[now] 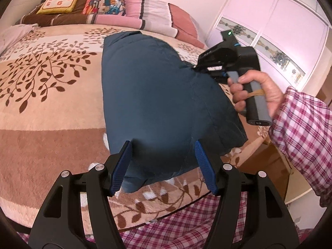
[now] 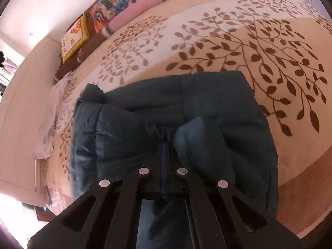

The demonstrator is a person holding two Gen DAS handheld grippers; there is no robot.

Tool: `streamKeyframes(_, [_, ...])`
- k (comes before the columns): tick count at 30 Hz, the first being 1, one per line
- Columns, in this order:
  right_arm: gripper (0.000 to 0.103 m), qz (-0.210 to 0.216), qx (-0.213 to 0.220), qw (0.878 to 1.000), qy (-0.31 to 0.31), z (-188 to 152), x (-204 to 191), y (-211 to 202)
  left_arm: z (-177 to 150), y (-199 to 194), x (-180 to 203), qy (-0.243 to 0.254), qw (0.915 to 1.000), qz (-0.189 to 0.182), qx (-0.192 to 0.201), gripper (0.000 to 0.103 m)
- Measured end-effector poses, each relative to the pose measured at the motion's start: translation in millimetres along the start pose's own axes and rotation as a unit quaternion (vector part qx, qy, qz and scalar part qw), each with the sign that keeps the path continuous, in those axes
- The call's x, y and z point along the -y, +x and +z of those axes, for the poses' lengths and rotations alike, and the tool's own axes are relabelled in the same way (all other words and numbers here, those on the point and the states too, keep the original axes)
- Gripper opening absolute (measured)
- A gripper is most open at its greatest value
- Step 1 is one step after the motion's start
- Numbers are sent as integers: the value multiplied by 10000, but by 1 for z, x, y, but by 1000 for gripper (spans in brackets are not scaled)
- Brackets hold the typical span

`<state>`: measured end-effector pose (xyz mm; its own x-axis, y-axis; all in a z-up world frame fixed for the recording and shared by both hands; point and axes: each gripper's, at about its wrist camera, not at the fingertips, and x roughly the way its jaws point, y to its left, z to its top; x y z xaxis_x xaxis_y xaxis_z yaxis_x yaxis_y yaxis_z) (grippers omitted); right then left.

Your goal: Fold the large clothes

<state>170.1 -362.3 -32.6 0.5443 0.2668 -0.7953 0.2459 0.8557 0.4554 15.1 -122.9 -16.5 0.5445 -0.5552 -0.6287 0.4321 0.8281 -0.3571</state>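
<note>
The dark blue padded garment point(image 1: 157, 95) lies partly folded on the bed blanket point(image 1: 51, 103), a leaf-patterned cover, with its near end close to the blanket's front edge. Pillows point(image 1: 132, 8) sit stacked at the far end of the blanket, well apart from the garment.

Left gripper point(image 1: 164, 166): fingers spread wide, blue pads point(image 1: 121, 168) standing either side of the garment's near end — not pressing on it.

Right gripper point(image 2: 164, 145): fingers pressed together, pinching a fold of the garment's fabric along its zipper point(image 2: 164, 166). The right hand point(image 1: 255, 91), in a plaid sleeve point(image 1: 303, 124), holds this gripper at the garment's right edge — fabric there is raised off the blanket.
</note>
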Motion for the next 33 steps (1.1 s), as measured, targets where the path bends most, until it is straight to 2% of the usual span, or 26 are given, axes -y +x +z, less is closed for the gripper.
streamKeyframes(5, [0, 241, -209, 9987, 398, 3, 19, 11, -1, 1, 0, 2, 10000, 7, -12, 61])
streamKeyframes(11, [0, 304, -194, 9988, 346, -1, 24, 18, -3, 1, 1, 14, 9999, 117, -51, 63])
streamKeyframes(22, [0, -83, -237, 9994, 226, -3, 13, 9, -3, -6, 4, -97, 9995, 283, -130, 63])
streamKeyframes(26, [0, -140, -129, 9997, 121, -5, 5, -8, -1, -11, 9, -25, 9993, 357, -56, 63])
streamKeyframes(33, [13, 59, 348, 9981, -502, -32, -20, -62, -1, -14, 17, 64, 9989, 458, -50, 63])
